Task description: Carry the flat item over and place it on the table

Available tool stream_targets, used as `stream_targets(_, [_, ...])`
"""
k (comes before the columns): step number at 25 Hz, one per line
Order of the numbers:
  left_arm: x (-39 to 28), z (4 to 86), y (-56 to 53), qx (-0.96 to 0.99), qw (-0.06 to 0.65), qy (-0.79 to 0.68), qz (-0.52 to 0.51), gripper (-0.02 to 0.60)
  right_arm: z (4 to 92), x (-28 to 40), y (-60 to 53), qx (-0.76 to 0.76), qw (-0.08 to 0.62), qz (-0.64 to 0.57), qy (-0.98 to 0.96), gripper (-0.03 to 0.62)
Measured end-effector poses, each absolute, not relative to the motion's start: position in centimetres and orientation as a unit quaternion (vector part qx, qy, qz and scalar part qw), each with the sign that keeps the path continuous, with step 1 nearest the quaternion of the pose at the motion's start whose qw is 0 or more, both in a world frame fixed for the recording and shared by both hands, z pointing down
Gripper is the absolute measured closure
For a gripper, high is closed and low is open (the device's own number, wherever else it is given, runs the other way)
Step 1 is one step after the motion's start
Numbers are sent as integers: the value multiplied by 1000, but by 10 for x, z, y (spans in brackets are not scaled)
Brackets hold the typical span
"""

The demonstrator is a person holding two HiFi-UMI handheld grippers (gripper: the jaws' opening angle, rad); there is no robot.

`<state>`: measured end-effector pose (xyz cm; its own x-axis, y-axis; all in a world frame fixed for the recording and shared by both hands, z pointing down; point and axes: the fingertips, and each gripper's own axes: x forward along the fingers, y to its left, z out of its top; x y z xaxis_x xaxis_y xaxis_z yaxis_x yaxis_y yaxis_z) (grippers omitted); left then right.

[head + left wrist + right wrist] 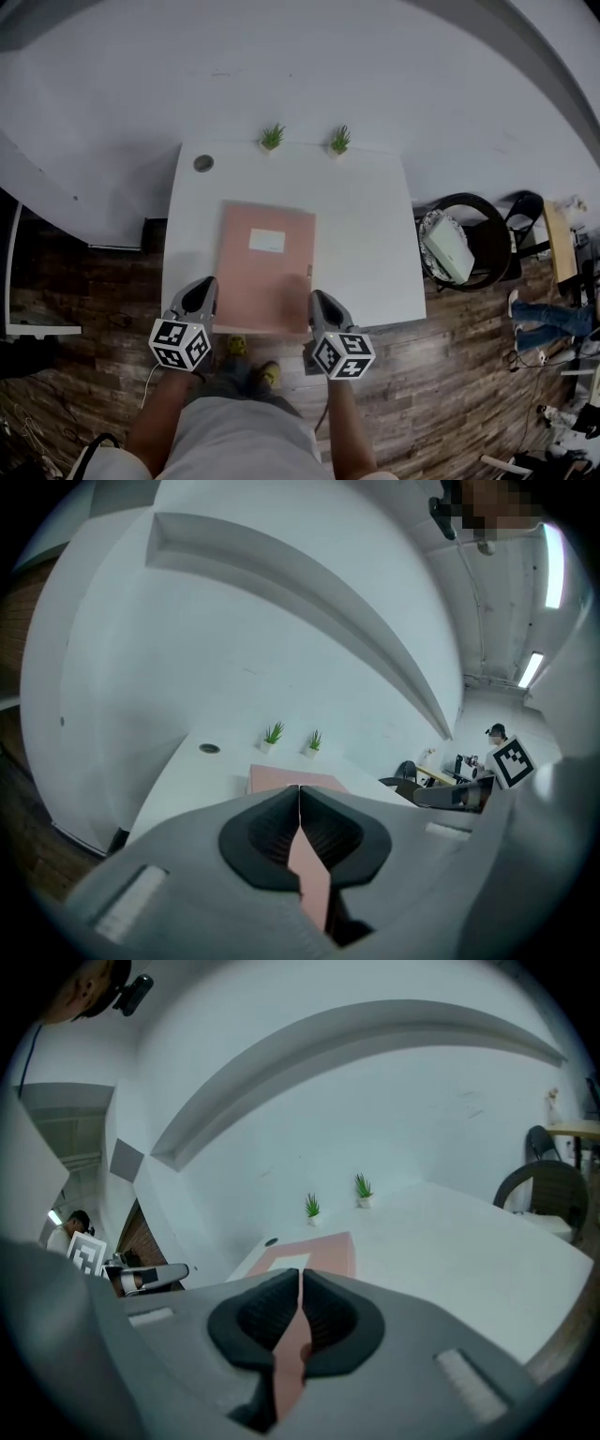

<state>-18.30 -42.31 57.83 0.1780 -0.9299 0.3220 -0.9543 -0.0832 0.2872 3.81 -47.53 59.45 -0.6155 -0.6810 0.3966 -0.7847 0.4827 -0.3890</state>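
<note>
A flat pink folder [265,267] with a white label lies over the middle of the white table [375,244], its near edge at the table's front edge. My left gripper [210,284] is shut on the folder's near left corner. My right gripper [317,298] is shut on the near right corner. In the left gripper view the pink sheet [309,874] runs between the closed black pads of the gripper [299,794]. The right gripper view shows the same: the folder [314,1252] is pinched in the gripper [300,1277].
Two small potted plants [272,138] [339,141] stand at the table's far edge, by the white wall. A round cable hole [203,163] is at the far left corner. A black chair [473,246] holding a white object stands right of the table. The floor is wood.
</note>
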Motion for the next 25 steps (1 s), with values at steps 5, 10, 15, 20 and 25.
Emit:
stream_targets(5, [-180, 555, -416, 744, 194, -639, 15, 577, 569, 44, -469, 432, 75, 260, -860, 589])
stream_targets(10, [-174, 526, -412, 761, 154, -630, 18, 575, 544, 57, -466, 444, 58, 237, -862, 591])
stream_targets(15, [-177, 494, -409, 764, 115, -634, 12, 577, 516, 70, -461, 456, 43, 209, -864, 591])
stream_targets(20, [-178, 464, -404, 764, 91, -639, -11, 575, 488, 79, -455, 460, 26, 176, -870, 591])
stream_targets(25, [-170, 442, -397, 768, 72, -637, -22, 575, 465, 89, -446, 460, 12, 146, -876, 591])
